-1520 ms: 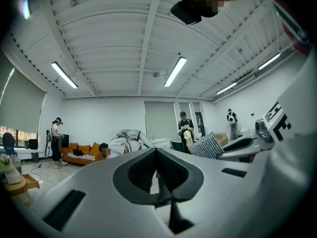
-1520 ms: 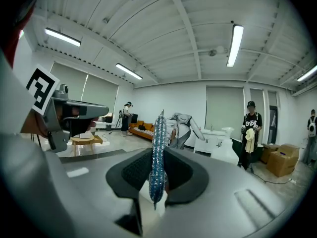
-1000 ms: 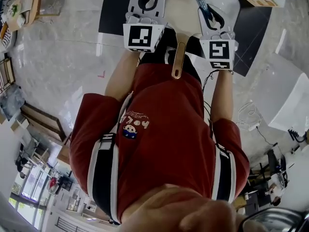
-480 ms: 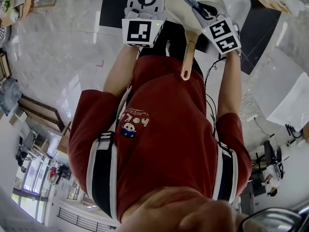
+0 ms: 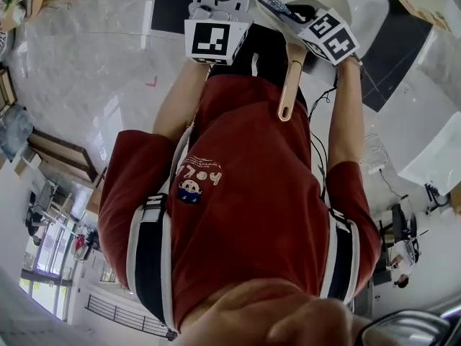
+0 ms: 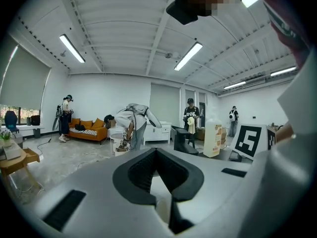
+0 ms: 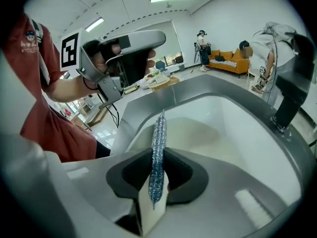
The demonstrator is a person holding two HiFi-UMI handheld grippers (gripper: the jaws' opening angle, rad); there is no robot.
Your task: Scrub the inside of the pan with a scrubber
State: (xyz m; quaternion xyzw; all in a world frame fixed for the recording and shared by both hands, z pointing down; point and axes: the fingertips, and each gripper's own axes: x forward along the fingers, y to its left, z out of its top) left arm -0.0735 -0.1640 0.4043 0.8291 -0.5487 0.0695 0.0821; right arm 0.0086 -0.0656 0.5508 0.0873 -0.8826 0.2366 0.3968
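The right gripper (image 5: 292, 11) has tipped in over the pan (image 5: 290, 74) in the head view; the left gripper view shows the left gripper (image 6: 156, 153) closed and empty; the right gripper view shows the scrubber (image 7: 159, 133) squeezed tight over the pan's inside, ready to scrub.

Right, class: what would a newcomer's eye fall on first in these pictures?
The glittery blue scrubber stands out most, pinched on edge in the right tool over the pale inside of the pan. In the head view, the person's red shirt fills the middle of the picture. The pan's wooden handle points back toward it from the top.
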